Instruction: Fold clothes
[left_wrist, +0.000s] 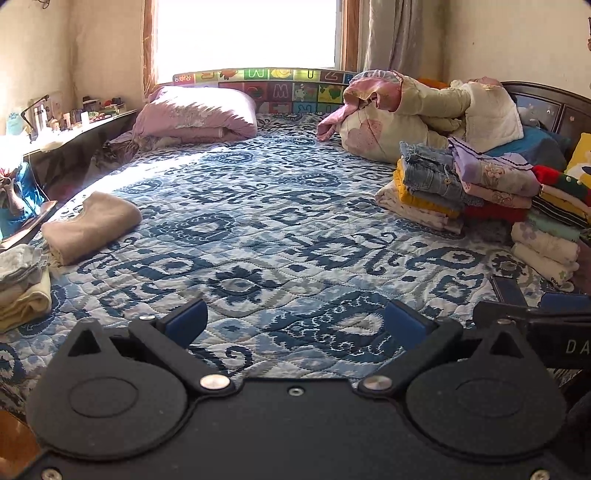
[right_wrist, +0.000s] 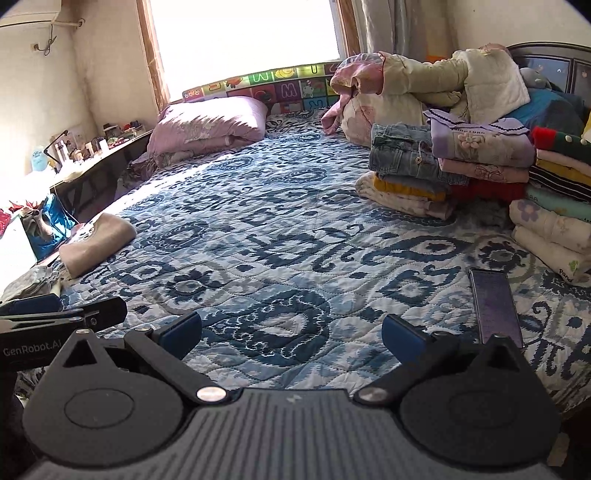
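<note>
The folded pile (left_wrist: 554, 221) at the right edge of the left wrist view is cut off by the frame. The small items on the shelf (left_wrist: 74, 114) at upper left are too small to tell. The phone (right_wrist: 495, 306) in the right wrist view is partly hidden at its lower end behind the gripper body.

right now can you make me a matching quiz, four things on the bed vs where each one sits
Things:
1. tan sweater
2. phone
3. jeans
4. pink quilt

Places:
A. top of a stack on the right
B. far end, under the window
C. left edge of the bed
D. flat on the bedspread, near right

Pairs: 1-C, 2-D, 3-A, 4-B
</note>
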